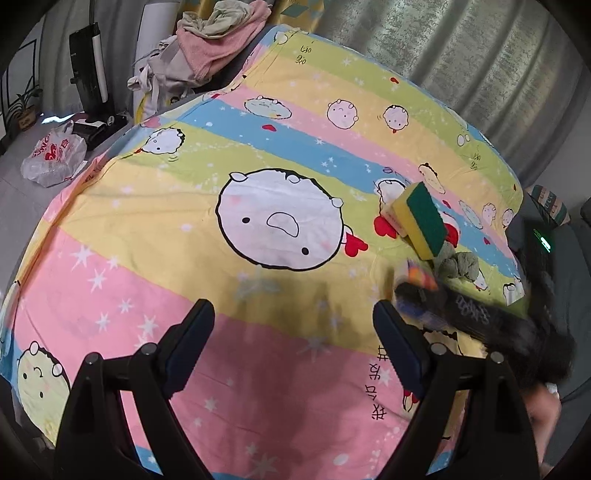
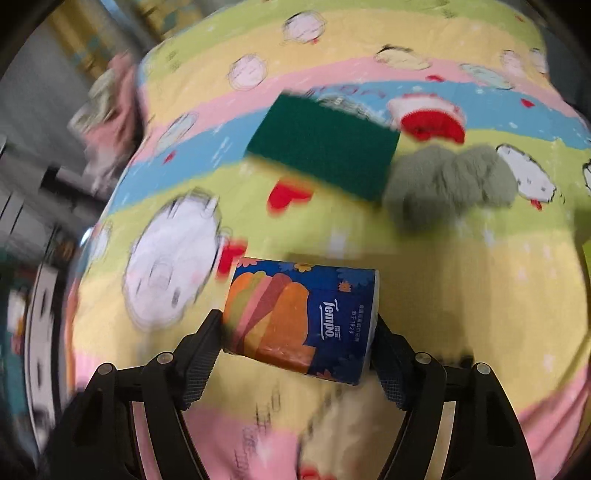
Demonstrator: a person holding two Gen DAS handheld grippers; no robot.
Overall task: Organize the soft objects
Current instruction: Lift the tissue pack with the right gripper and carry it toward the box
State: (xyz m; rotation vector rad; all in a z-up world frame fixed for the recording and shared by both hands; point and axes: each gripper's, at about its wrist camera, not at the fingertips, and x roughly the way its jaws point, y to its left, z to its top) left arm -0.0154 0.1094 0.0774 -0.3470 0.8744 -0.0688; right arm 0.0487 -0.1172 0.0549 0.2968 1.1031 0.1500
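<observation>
Striped bedding (image 1: 155,236) in pink, yellow, green and blue covers the work surface, printed with round cartoon faces, red hearts, white stars and Chinese characters near your left gripper. Grey curtain (image 1: 480,66) hangs behind the bed.

Your right gripper (image 2: 299,332) pinches a wrapped tissue roll (image 2: 301,317) by its two ends — one pad on each flat end, the roll lying crosswise between the fingers and lifted off the sheet. Read the wrapper: dark blue with orange, pink and green shapes, small flowers, and the brand "Tempo" in white; the smaller print beside it includes "1929". In the left wrist view the same roll (image 1: 417,275) appears blurred at the tip of the right gripper (image 1: 461,306).

Your left gripper (image 1: 293,350) has its jaws spread wide, holding nothing, above the pink stripe.

Beyond the roll, note a scouring sponge (image 2: 321,147) — green pad on top, yellow foam below — resting partly on a second block (image 1: 391,218) whose make cannot be read. Touching the sponge's right end lies a crumpled grey-green cloth (image 2: 448,181).

At the far left corner of the bed sits a clothes pile (image 1: 218,33) with a pink towel. On the floor lies a plastic bag (image 1: 55,155) with red lettering, not legible, near a black upright appliance (image 1: 86,70).
</observation>
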